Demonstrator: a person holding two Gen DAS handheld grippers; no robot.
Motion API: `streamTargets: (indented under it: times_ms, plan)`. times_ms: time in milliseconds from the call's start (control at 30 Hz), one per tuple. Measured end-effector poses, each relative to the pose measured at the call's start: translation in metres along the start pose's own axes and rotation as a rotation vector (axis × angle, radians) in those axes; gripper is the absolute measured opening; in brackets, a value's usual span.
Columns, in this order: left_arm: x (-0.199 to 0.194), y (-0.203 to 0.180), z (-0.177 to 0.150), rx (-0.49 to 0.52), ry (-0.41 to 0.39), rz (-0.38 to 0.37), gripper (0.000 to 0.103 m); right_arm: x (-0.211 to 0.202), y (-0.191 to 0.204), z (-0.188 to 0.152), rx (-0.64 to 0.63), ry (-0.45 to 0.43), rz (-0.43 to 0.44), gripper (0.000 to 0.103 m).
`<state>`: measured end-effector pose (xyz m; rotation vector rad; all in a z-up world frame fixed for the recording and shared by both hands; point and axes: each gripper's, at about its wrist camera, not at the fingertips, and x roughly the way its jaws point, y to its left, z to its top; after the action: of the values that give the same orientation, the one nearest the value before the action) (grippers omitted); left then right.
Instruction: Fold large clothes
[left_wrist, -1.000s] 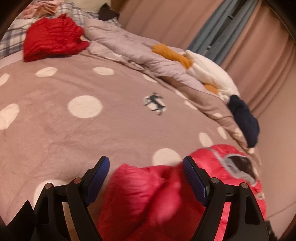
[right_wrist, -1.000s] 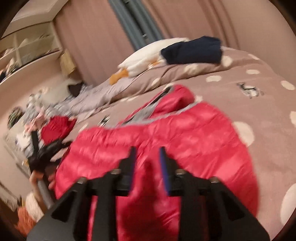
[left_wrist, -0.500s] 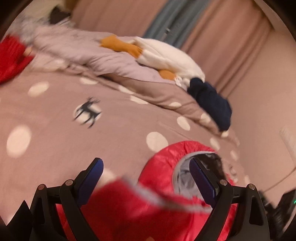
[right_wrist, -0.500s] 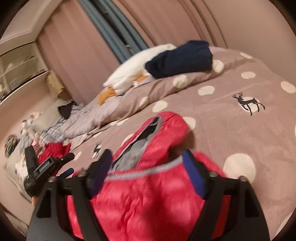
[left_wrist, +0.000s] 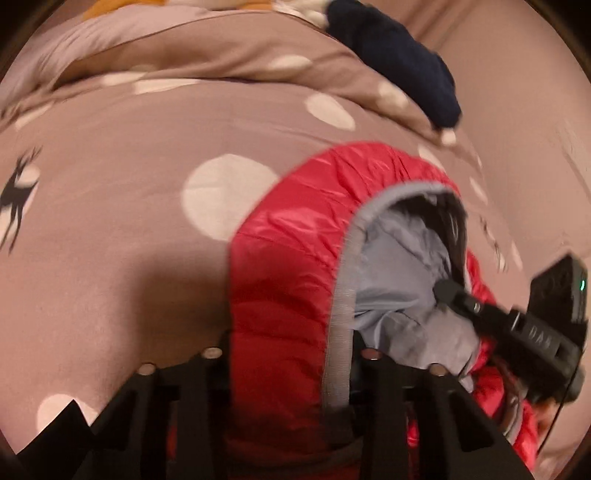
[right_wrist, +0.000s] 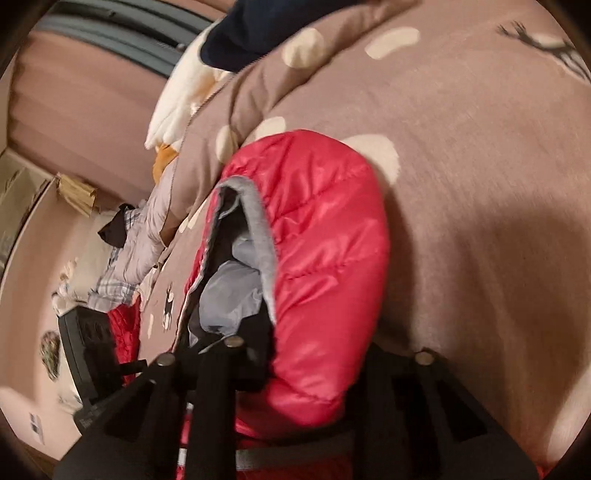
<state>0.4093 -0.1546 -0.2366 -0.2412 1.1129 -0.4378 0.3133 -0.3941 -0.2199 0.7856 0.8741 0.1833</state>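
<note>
Tongs left (left_wrist: 291, 354): just closed, pinching red jacket (left_wrist: 295, 258) | right (right_wrist: 314, 354): same, jacket hood

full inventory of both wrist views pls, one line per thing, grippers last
red puffer jacket: 1, red with grey trim and lining, on the bedspread, hood opening facing the cameras
bedspread: 1, brown with cream dots and deer prints, under the jacket
navy garment: 1, dark blue, on the raised bedding behind the jacket
white and orange item: 1, beside the navy garment
second red garment: 1, far side of the bed
curtains: pink, behind the bed
left gripper: 1, black, just closed on the jacket's hood edge
right gripper: 1, black, just closed on the jacket's other hood edge
</note>
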Motion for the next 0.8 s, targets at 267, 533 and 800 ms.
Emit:
streamTargets:
  times_ms: [267,533,800]
  plan:
    - [-0.092,-0.033,-0.037,0.085,-0.387,0.150,0.019,-0.072,0.050,-0.022,-0.245,-0.295,0.170,0.010]
    - [-0.196,-0.038,-0.118,0.093,-0.711,0.208,0.085,-0.171,0.091,-0.101,-0.492,-0.375,0.386,0.025]
    - [-0.218,-0.005,-0.150,-0.105,-0.759,0.093,0.089,-0.191,0.088,-0.140,-0.522,-0.383,0.413,0.046]
